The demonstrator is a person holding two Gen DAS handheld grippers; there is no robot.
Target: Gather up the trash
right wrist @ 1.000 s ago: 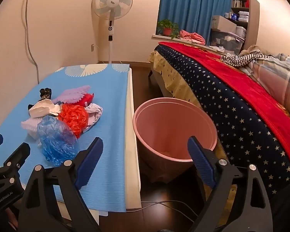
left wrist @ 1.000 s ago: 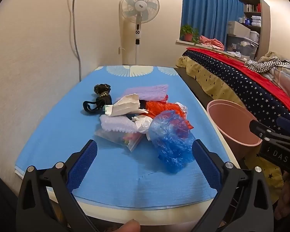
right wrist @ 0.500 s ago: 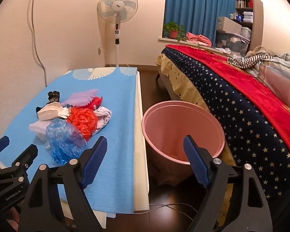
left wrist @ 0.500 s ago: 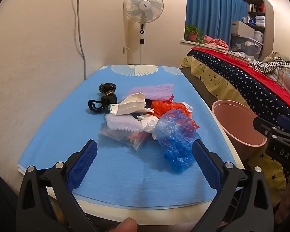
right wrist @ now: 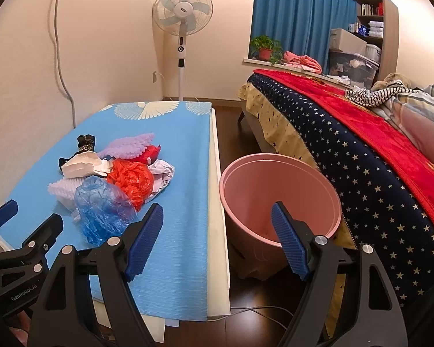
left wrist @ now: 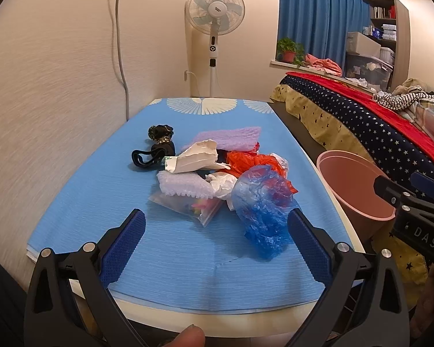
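Observation:
A heap of trash lies on the blue table mat (left wrist: pixel 81 202): a blue plastic bag (left wrist: pixel 263 211) nearest me, an orange-red bag (left wrist: pixel 254 162), white crumpled paper (left wrist: pixel 196 159), bubble wrap (left wrist: pixel 185 185), a clear zip bag (left wrist: pixel 188 206), purple foam (left wrist: pixel 231 138) and a black strap (left wrist: pixel 153 150). A pink bin (right wrist: pixel 277 199) stands on the floor right of the table. My left gripper (left wrist: pixel 215 245) is open and empty, short of the heap. My right gripper (right wrist: pixel 217 240) is open and empty, above the table edge and bin. The heap also shows in the right wrist view (right wrist: pixel 130 179).
A wall runs along the table's left side with a cable (left wrist: pixel 121 43). A standing fan (left wrist: pixel 215 17) is behind the table. A bed with a star-patterned cover (right wrist: pixel 361 156) lies right of the bin. A dark floor gap (right wrist: pixel 234 133) separates table and bed.
Both grippers have shifted a little, so the heap and bin sit slightly further right in view. Both stay open and empty. The trash has not moved.

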